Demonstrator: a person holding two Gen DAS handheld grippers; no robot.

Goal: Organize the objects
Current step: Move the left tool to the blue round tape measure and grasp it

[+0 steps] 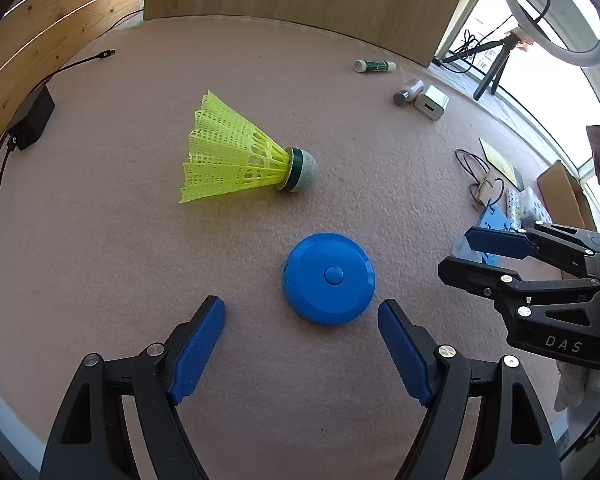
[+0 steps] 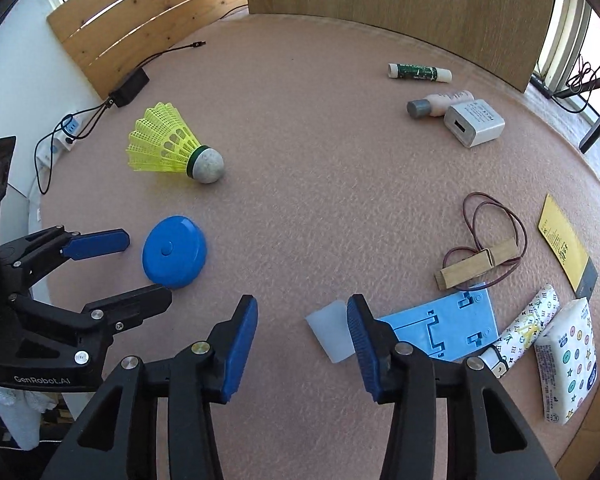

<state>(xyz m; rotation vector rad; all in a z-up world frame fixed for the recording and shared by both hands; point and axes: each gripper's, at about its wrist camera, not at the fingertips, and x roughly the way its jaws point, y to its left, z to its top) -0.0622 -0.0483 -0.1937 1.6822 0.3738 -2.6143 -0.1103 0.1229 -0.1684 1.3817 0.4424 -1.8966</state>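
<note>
A round blue tape-measure case point(image 1: 329, 277) lies on the pink felt table just beyond my open left gripper point(image 1: 301, 312), slightly right of its centre line; in the right wrist view the case point(image 2: 174, 252) sits between the left gripper's fingers point(image 2: 100, 243). A yellow shuttlecock point(image 1: 236, 160) lies on its side behind it, also seen in the right wrist view point(image 2: 172, 151). My right gripper point(image 2: 302, 312) is open and empty, its right finger over a translucent white block point(image 2: 330, 336) and a light blue plate point(image 2: 448, 326). It shows in the left view point(image 1: 460, 254).
At the back right lie a glue stick point(image 2: 419, 72), a small bottle point(image 2: 440, 104) and a white charger point(image 2: 474, 122). At right are a wooden clip with cord point(image 2: 476, 264), a yellow card point(image 2: 562, 242), a patterned pouch point(image 2: 528, 322) and tissues point(image 2: 568, 360). A black adapter point(image 1: 30, 118) sits left.
</note>
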